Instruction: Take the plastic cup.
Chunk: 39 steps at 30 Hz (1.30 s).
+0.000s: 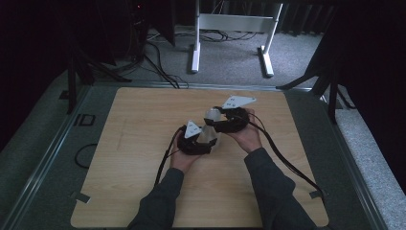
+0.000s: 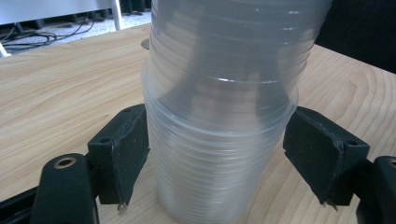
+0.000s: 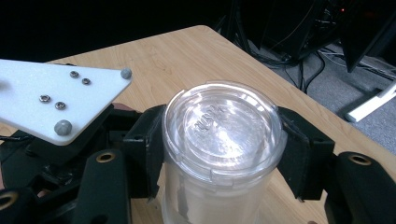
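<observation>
A stack of clear plastic cups (image 1: 209, 130) stands upside down on the middle of the wooden table (image 1: 134, 182). My left gripper (image 1: 201, 143) holds the lower part of the stack (image 2: 219, 154), with a black pad pressed against each side. My right gripper (image 1: 216, 118) comes in from the right and is shut on the topmost cup (image 3: 223, 128), whose round base faces up. Its pads press on that cup just below the base rim. In the right gripper view the left gripper's grey plate (image 3: 56, 98) lies close at the left.
A grey mat (image 1: 62, 143) with a metal rim surrounds the table. A white desk frame (image 1: 230, 28) and loose cables (image 1: 158, 62) lie on the carpet behind. Dark stands flank the back corners. Each gripper's cable trails toward the front edge.
</observation>
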Available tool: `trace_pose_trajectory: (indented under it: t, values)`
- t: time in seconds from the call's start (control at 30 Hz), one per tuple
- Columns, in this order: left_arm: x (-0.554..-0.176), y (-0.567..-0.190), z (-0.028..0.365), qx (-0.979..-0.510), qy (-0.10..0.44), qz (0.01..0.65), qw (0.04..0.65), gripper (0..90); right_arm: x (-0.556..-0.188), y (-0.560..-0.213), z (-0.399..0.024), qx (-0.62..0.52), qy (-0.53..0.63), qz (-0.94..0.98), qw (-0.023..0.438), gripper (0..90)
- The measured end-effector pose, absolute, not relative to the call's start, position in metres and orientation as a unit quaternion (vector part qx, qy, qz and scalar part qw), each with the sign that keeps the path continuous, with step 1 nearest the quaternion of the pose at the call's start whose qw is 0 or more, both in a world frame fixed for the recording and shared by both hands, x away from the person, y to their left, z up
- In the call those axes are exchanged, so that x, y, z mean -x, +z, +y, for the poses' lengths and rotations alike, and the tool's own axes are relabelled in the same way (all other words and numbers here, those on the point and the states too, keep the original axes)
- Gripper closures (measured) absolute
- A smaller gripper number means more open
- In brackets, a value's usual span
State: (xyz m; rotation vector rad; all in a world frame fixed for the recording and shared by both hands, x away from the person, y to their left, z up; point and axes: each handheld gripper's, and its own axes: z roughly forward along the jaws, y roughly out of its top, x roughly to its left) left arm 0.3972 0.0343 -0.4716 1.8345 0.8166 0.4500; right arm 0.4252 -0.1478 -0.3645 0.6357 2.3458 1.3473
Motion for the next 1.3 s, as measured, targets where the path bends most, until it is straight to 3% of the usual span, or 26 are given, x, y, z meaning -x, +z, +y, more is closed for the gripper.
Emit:
trace_pose_trajectory:
  t: [1.3]
  values:
    - [-0.3974,-0.4707,0.0358,-0.763,0.190,0.339,0.516,23.6,-0.4244,-0.3543,-0.1510,-0.225,0.493,0.820,0.182,40.0]
